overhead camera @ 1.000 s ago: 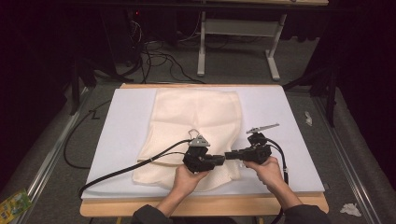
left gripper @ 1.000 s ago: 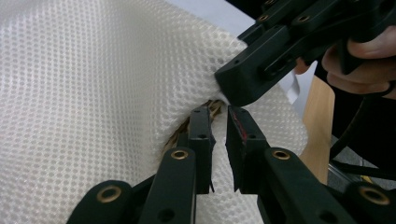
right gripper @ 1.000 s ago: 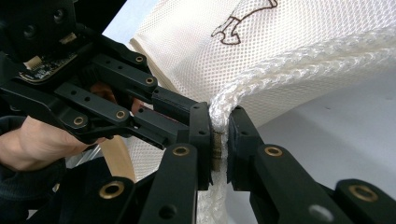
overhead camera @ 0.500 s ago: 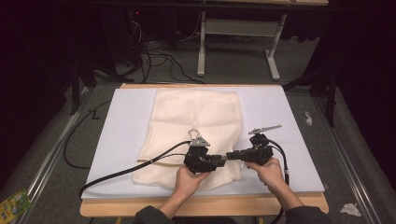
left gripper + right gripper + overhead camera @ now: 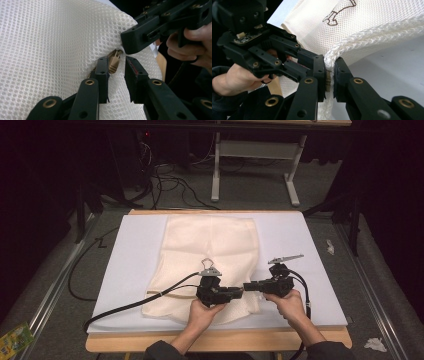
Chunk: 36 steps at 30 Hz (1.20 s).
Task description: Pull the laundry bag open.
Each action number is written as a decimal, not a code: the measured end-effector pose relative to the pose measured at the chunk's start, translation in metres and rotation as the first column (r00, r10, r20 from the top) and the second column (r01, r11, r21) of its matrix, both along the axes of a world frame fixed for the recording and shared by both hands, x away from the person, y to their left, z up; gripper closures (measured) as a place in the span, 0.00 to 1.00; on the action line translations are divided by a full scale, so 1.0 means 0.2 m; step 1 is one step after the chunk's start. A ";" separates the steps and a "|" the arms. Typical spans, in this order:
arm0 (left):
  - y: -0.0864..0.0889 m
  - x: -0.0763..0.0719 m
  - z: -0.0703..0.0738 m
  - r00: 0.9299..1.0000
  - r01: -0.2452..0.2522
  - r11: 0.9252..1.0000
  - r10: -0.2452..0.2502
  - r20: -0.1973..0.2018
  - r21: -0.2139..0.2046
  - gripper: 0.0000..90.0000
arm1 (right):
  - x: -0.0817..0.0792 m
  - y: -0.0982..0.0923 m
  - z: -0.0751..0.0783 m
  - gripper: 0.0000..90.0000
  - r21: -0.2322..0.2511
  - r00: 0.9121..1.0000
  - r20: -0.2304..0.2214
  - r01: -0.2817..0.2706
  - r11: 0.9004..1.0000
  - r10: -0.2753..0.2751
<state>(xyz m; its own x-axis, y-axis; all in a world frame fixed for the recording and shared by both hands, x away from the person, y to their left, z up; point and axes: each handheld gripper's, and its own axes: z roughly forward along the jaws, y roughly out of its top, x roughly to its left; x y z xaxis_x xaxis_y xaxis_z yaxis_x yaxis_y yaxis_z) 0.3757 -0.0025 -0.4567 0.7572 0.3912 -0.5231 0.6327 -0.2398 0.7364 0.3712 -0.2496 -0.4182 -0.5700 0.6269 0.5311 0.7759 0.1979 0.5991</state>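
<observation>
Left claw (image 5: 116, 68) freshly narrowed around zipper pull (image 5: 113, 63) of mesh bag (image 5: 50, 50).

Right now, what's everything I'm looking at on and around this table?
mesh bag: one, cream-white, lying flat on the mat, its near corner lifted
zipper pull: one, tan, at the bag's corner, between the left jaws
mat: one, pale blue-white, covering the table
table: one, light wood, edge showing under the mat
desk frame: one, white, on the floor beyond the table
crumpled scraps: two, white, floor at right
packet: one, yellow-green, floor at lower left
left gripper: one, black, jaws apart around the pull, just been closing
right gripper: one, black, jaws clamped on the bag's seam
hands: two, holding the grippers
</observation>
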 end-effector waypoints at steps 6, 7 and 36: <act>0.00 0.01 0.01 1.000 -0.008 1.000 0.008 -0.003 -0.018 0.86 | 0.01 0.01 -0.01 0.93 -0.001 1.000 0.002 -0.004 1.000 0.004; 0.00 0.01 0.02 1.000 -0.012 1.000 0.012 -0.001 -0.023 0.88 | 0.01 0.01 -0.01 0.93 -0.002 1.000 -0.001 -0.003 1.000 0.003; 0.00 0.01 0.05 0.998 -0.002 0.998 -0.001 0.062 0.055 0.97 | 0.00 0.04 0.00 0.93 -0.067 1.000 0.005 -0.029 0.997 0.030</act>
<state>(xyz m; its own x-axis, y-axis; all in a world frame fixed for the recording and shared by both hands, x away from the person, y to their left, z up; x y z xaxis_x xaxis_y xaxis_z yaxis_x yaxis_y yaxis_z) 0.3772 -0.0027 -0.4460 0.7872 0.4185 -0.4529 0.5864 -0.2804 0.7600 0.3704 -0.2418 -0.4186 -0.5917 0.6440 0.4850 0.7656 0.2606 0.5881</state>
